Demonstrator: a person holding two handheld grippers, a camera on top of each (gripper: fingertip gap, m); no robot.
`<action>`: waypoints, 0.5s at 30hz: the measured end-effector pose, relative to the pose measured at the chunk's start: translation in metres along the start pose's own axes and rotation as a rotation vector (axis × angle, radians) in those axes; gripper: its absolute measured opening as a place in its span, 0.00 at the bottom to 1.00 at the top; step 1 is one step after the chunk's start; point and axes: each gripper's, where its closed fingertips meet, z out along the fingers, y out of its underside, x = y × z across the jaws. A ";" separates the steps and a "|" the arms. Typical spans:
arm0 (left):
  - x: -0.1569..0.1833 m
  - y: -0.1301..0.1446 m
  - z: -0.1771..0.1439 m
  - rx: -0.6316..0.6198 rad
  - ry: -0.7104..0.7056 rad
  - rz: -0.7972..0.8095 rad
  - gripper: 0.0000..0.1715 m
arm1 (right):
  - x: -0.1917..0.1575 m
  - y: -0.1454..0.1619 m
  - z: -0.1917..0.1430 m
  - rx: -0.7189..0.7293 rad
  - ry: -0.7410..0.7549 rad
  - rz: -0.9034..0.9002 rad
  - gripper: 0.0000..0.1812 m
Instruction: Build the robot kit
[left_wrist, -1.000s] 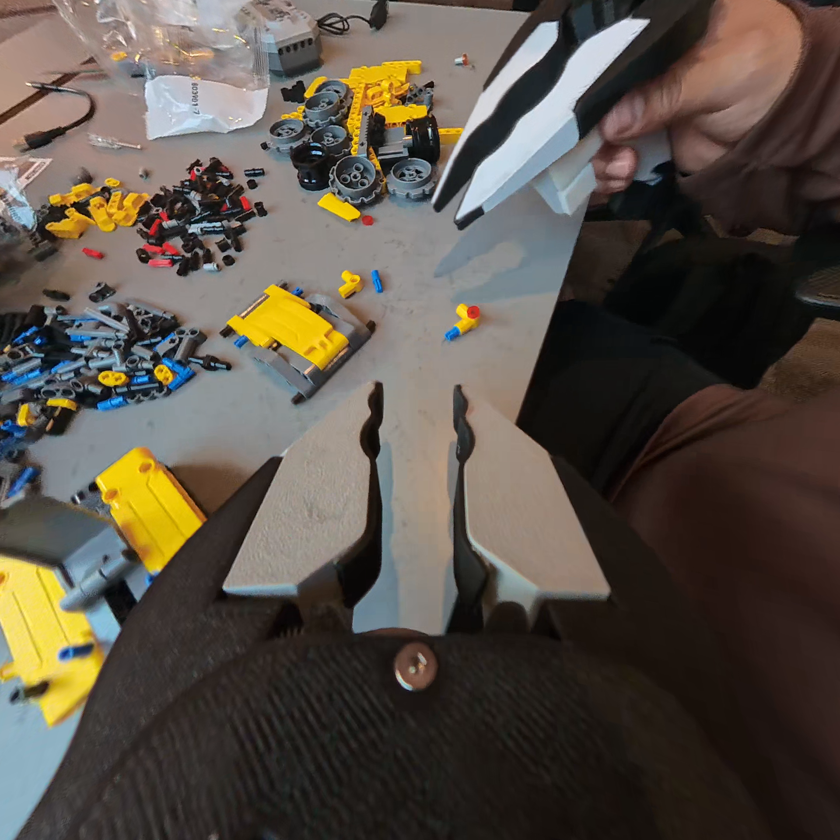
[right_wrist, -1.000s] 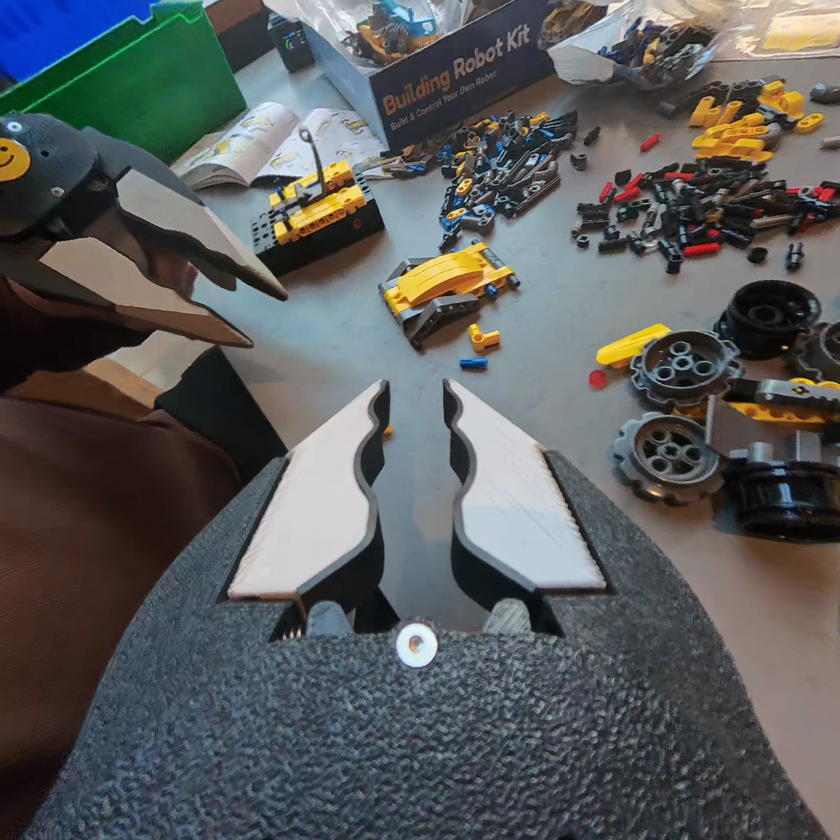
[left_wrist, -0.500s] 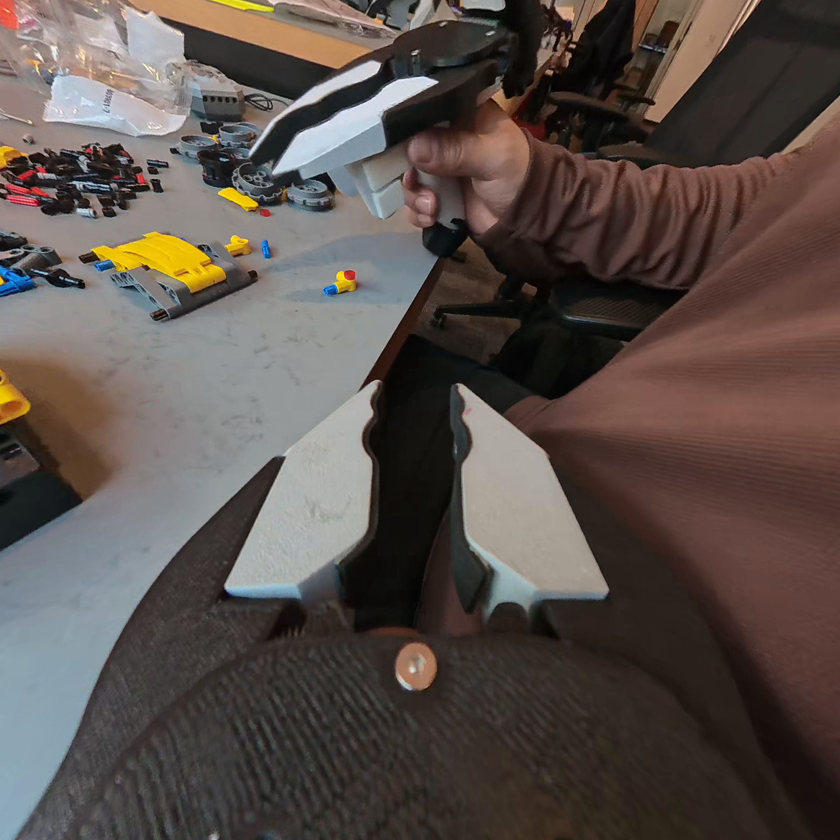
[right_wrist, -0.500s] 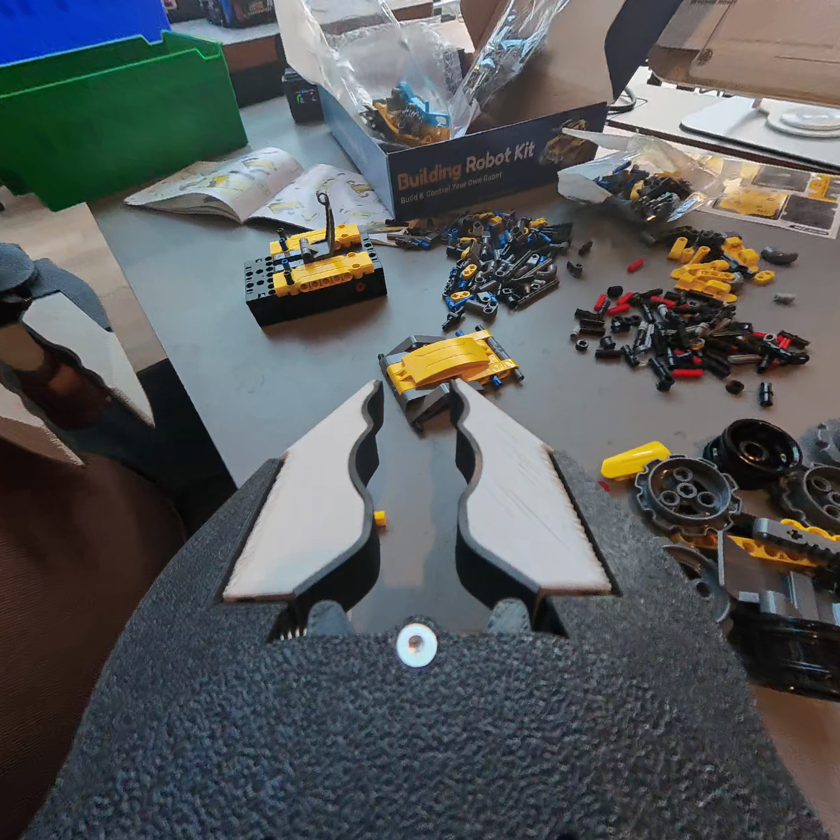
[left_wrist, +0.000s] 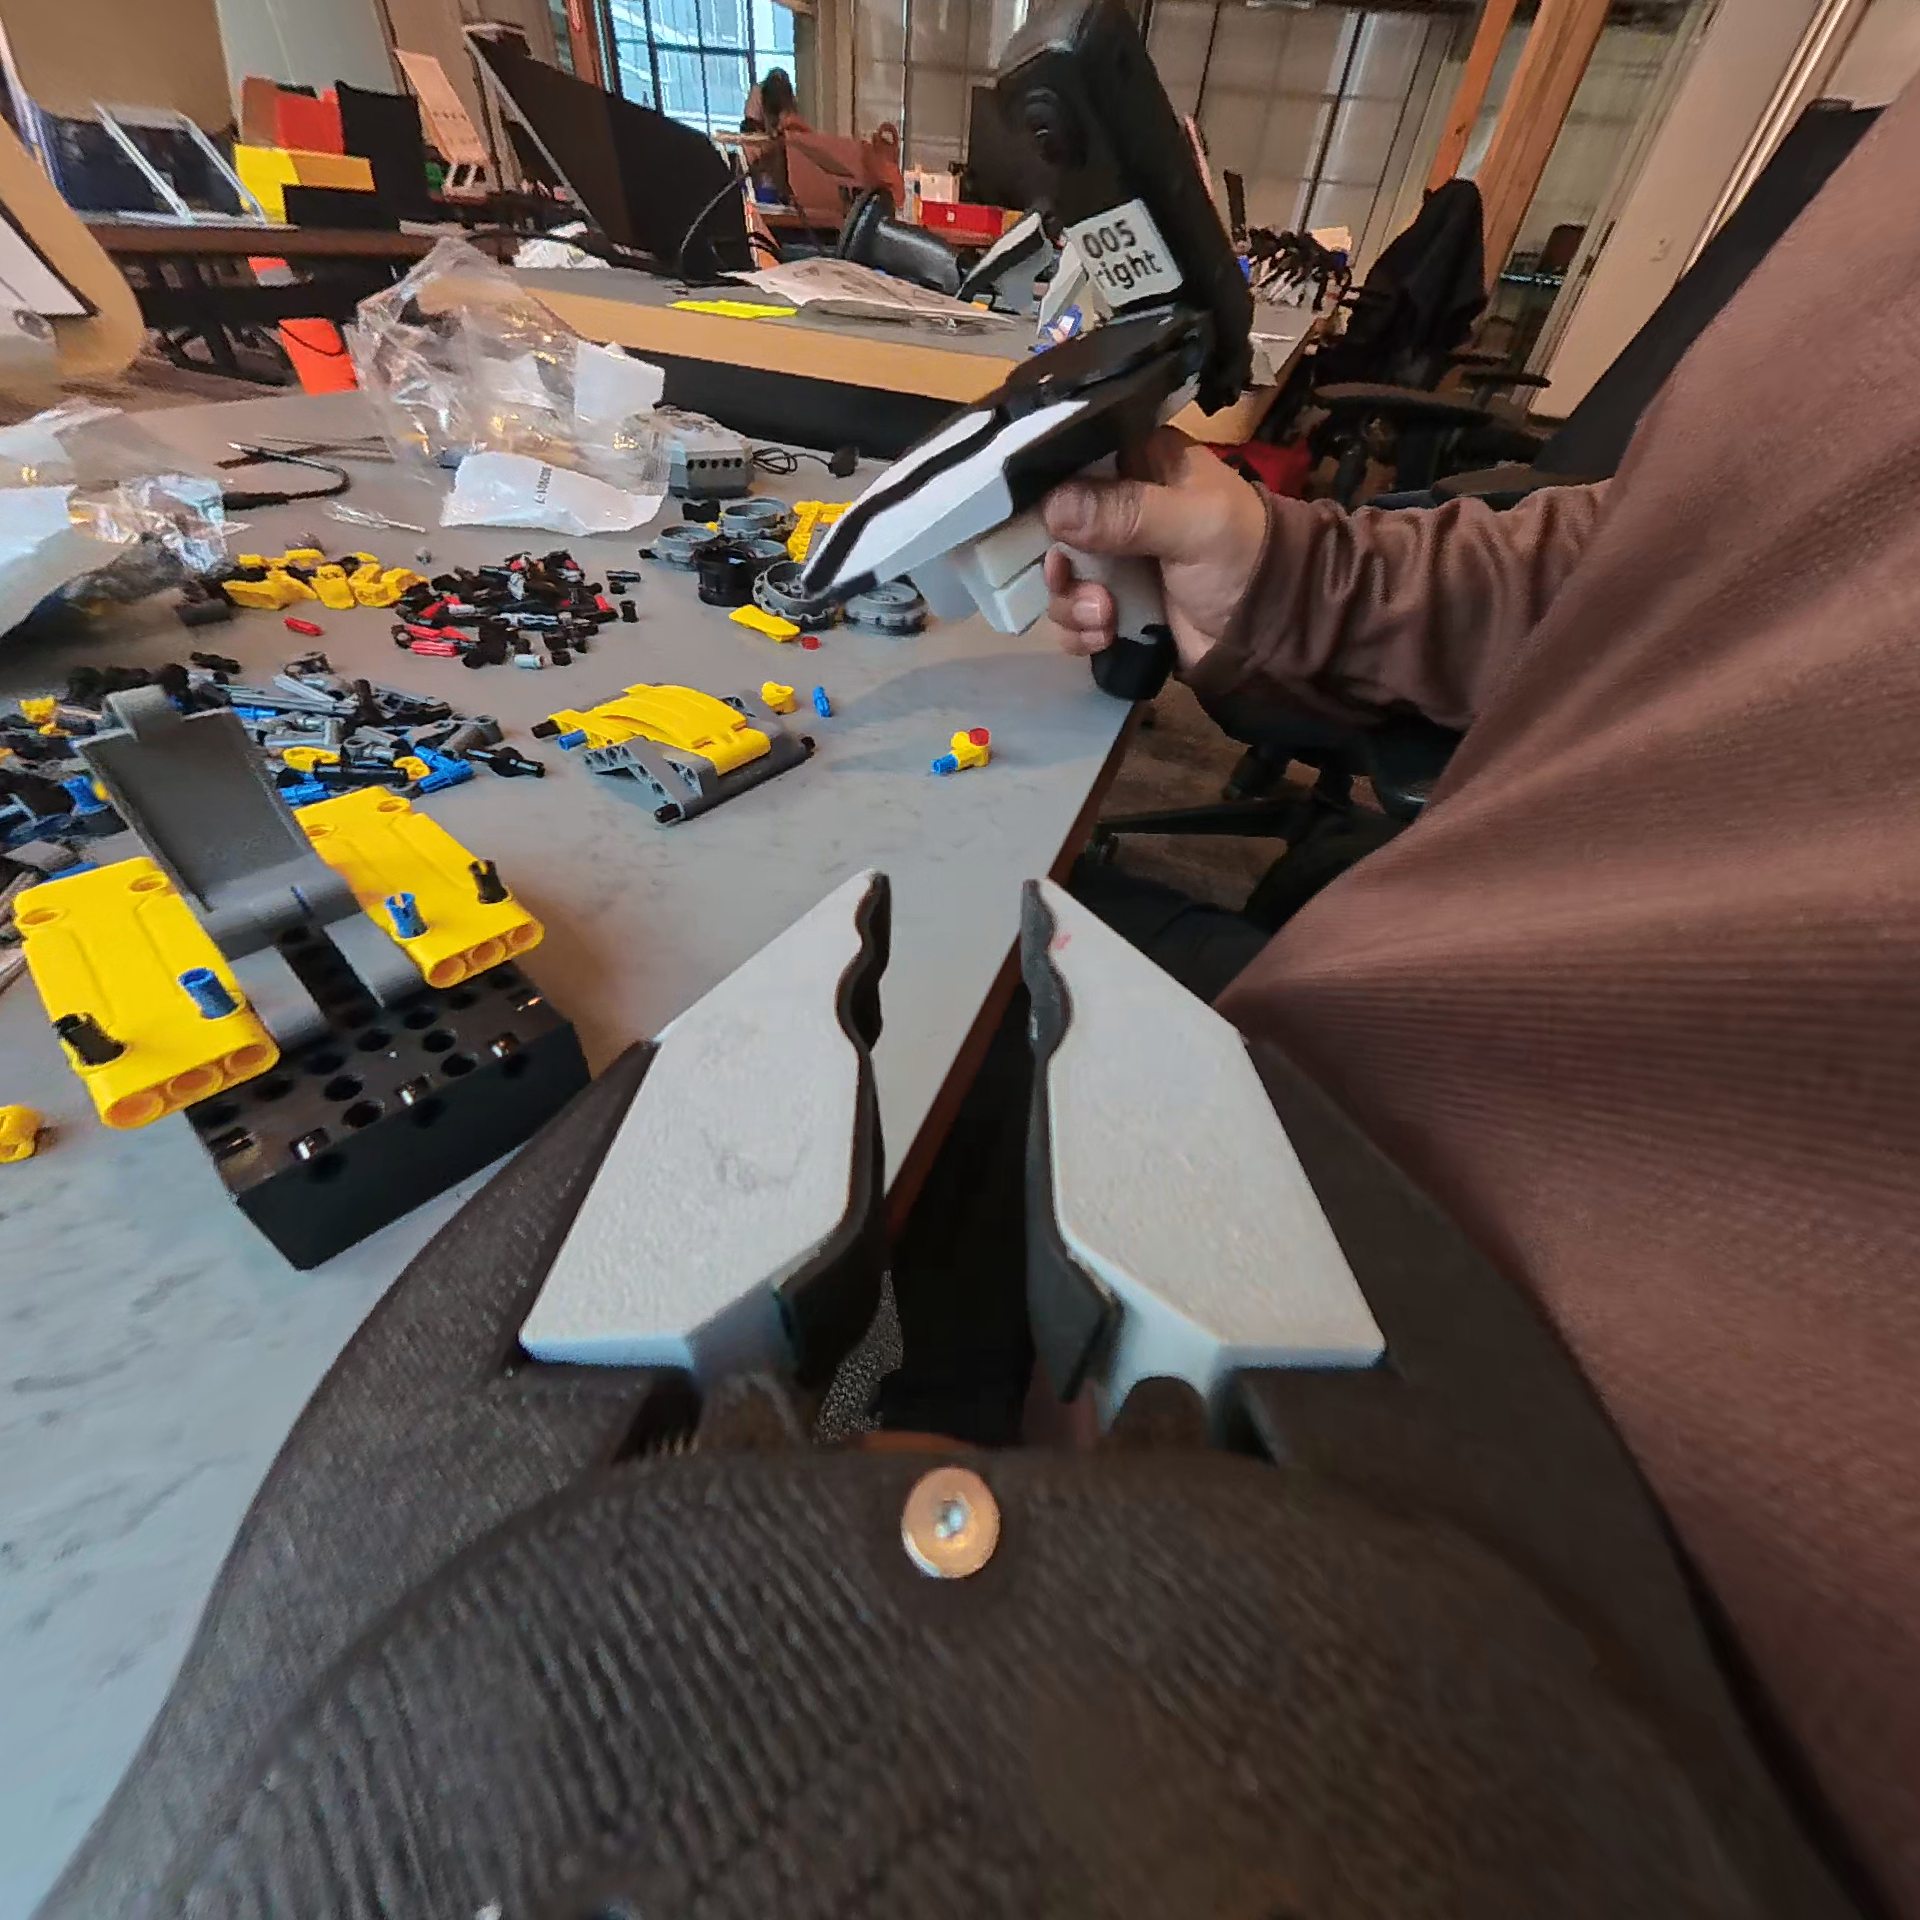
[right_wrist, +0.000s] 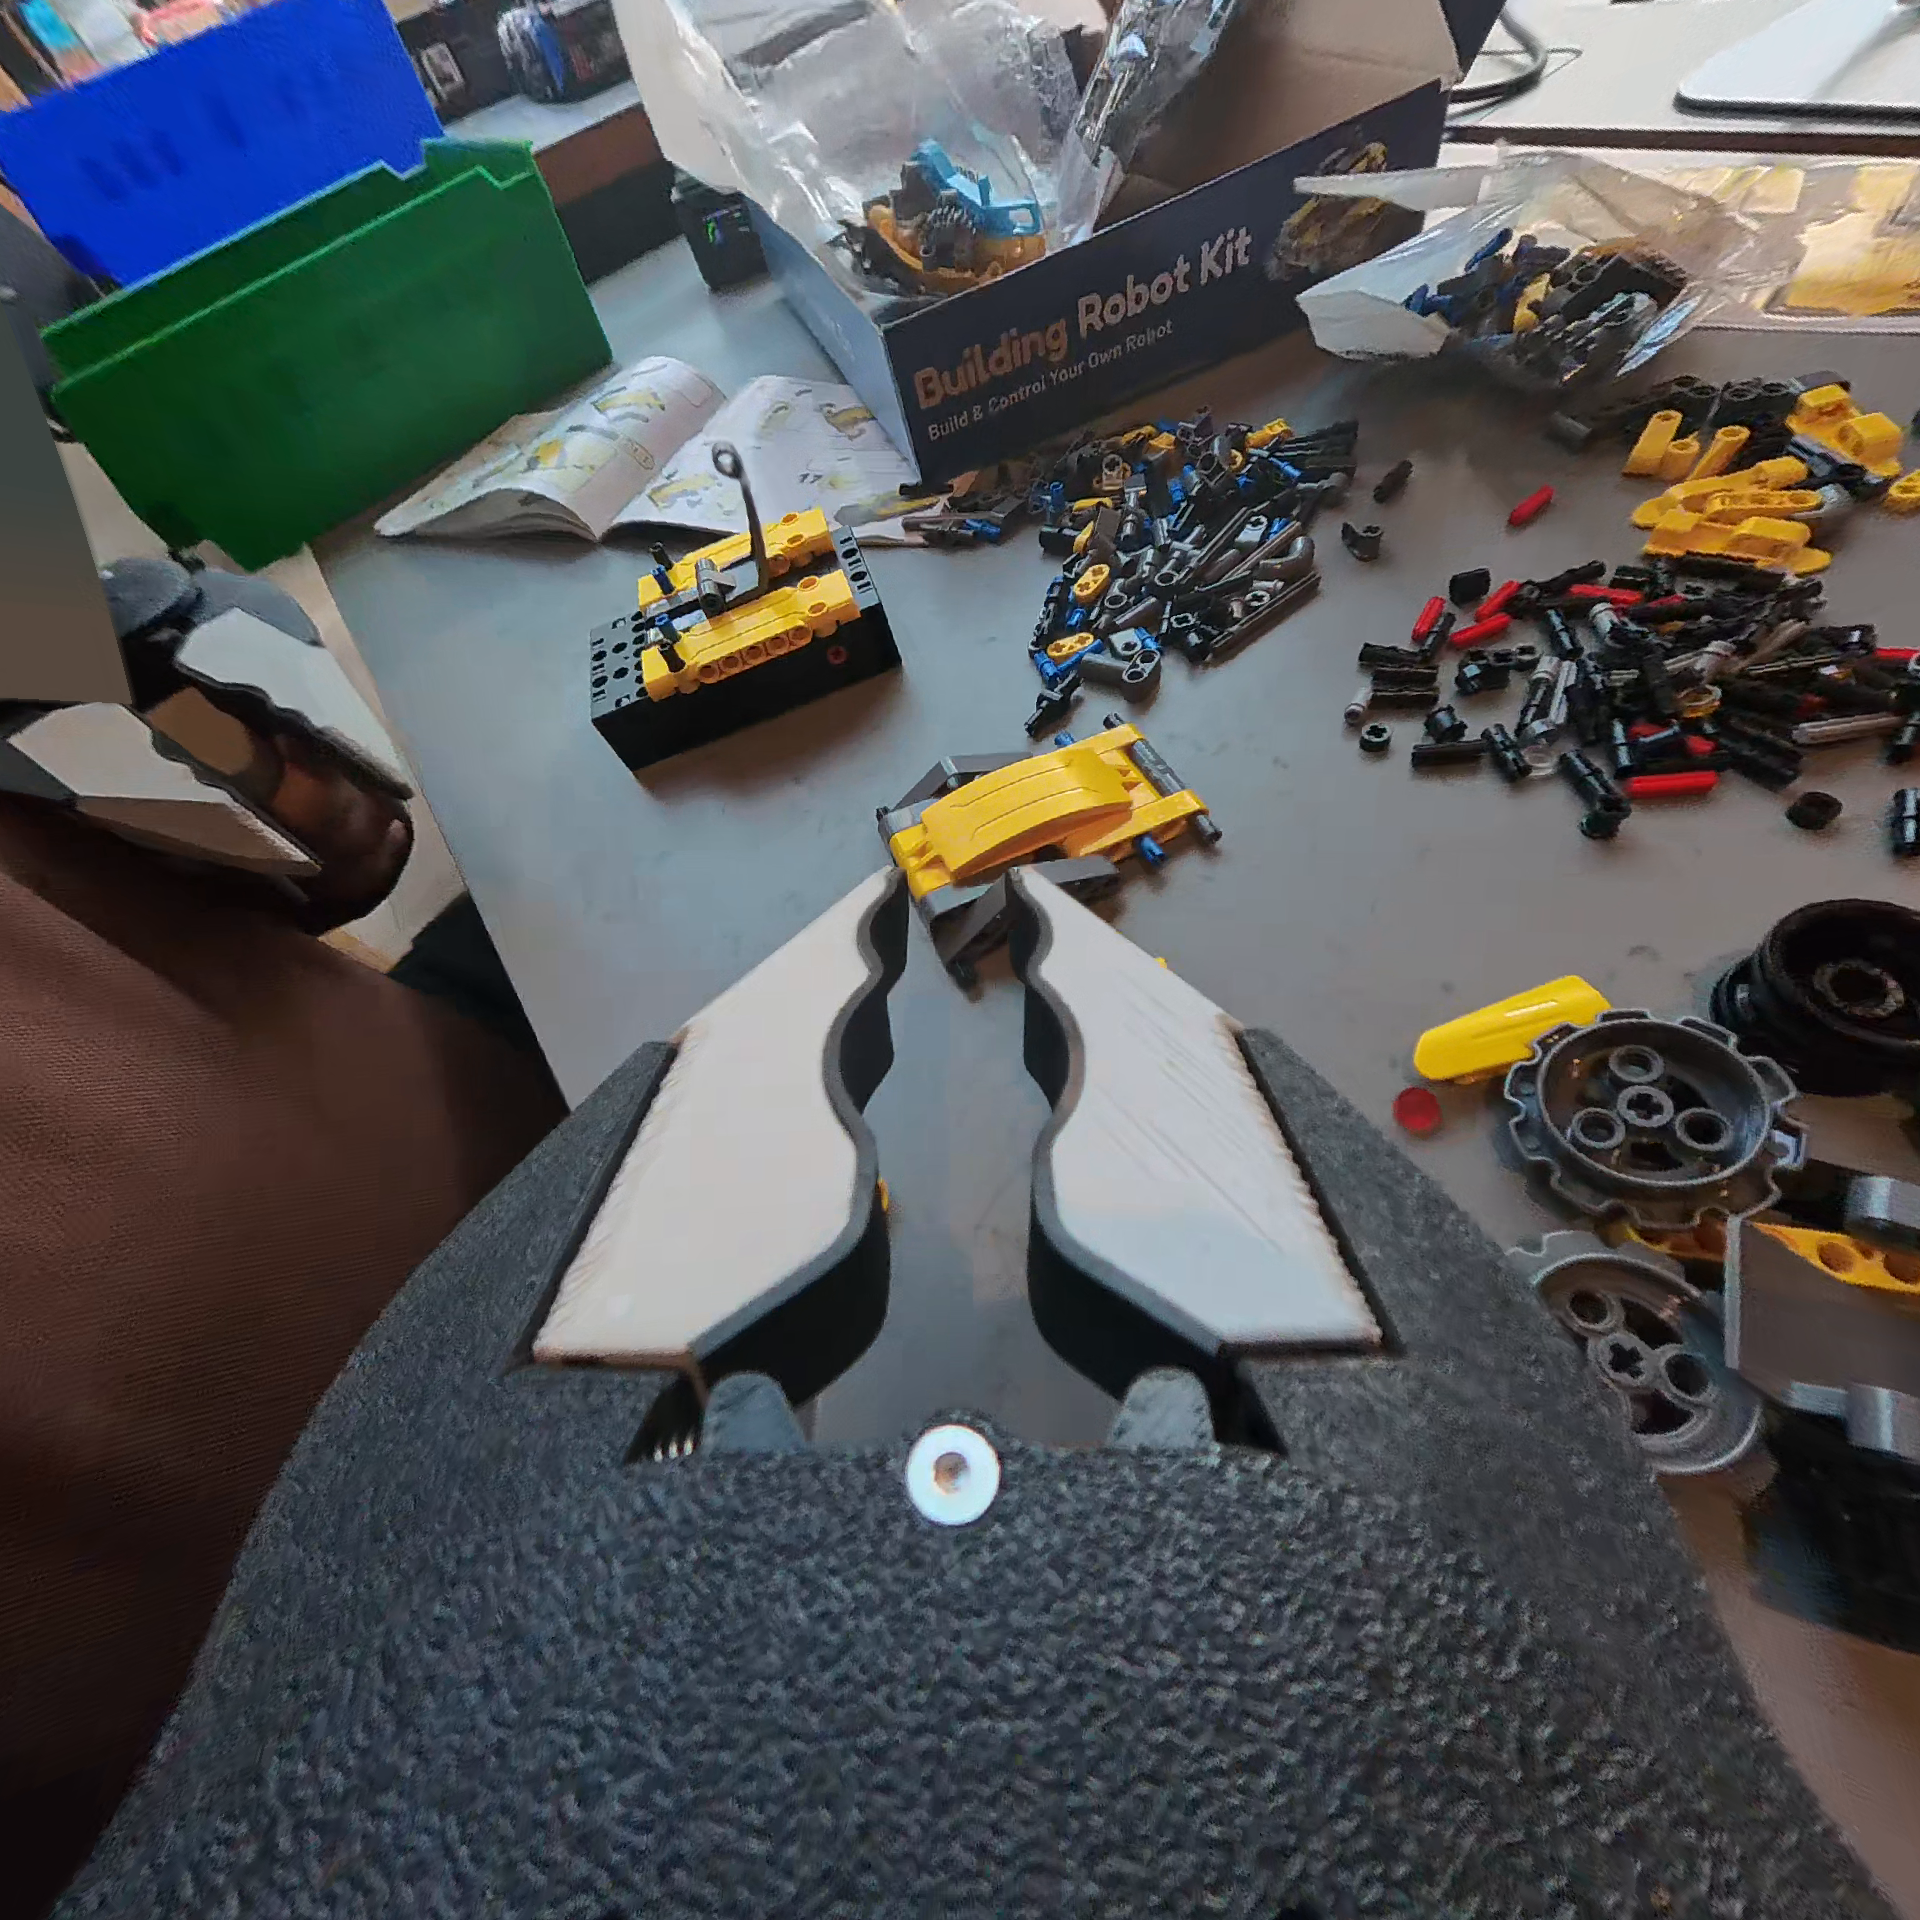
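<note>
My left gripper (left_wrist: 956, 894) is open and empty, over the front edge of the grey table (left_wrist: 727, 935). A black block with yellow panels and a grey lever (left_wrist: 343, 1039) stands to its left. My right gripper (right_wrist: 956, 883) is open and empty, a little above the table, tips just short of a yellow and grey assembly (right_wrist: 1039, 821). That assembly also shows in the left wrist view (left_wrist: 675, 738). There the right gripper (left_wrist: 826, 582), held by a hand (left_wrist: 1153, 551), hangs over grey wheels. The left gripper (right_wrist: 358, 831) shows at the left edge of the right wrist view.
Piles of small black, red, blue and yellow parts (right_wrist: 1621, 675) cover the far table. Grey wheels (right_wrist: 1642, 1122) lie right of my right gripper. A dark blue box (right_wrist: 1091, 322), an open booklet (right_wrist: 665, 457) and a green bin (right_wrist: 312, 353) stand behind. A brown sleeve (left_wrist: 1558, 1039) is close by. Left tips to right tips: about 15 centimeters.
My left gripper swung up from looking down at the table and drew back to the table's front edge. My right gripper tilted up and neared the yellow and grey assembly. Both stayed open.
</note>
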 end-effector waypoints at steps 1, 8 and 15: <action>-0.003 0.001 0.000 0.000 -0.001 -0.008 0.13 | 0.001 -0.003 -0.002 0.019 -0.010 0.018 0.10; -0.010 0.000 0.001 0.006 -0.023 0.016 0.11 | -0.001 0.005 -0.018 0.006 -0.012 -0.017 0.15; -0.002 0.006 0.010 -0.022 -0.007 0.057 0.11 | -0.020 0.057 -0.025 -0.249 -0.044 -0.149 0.18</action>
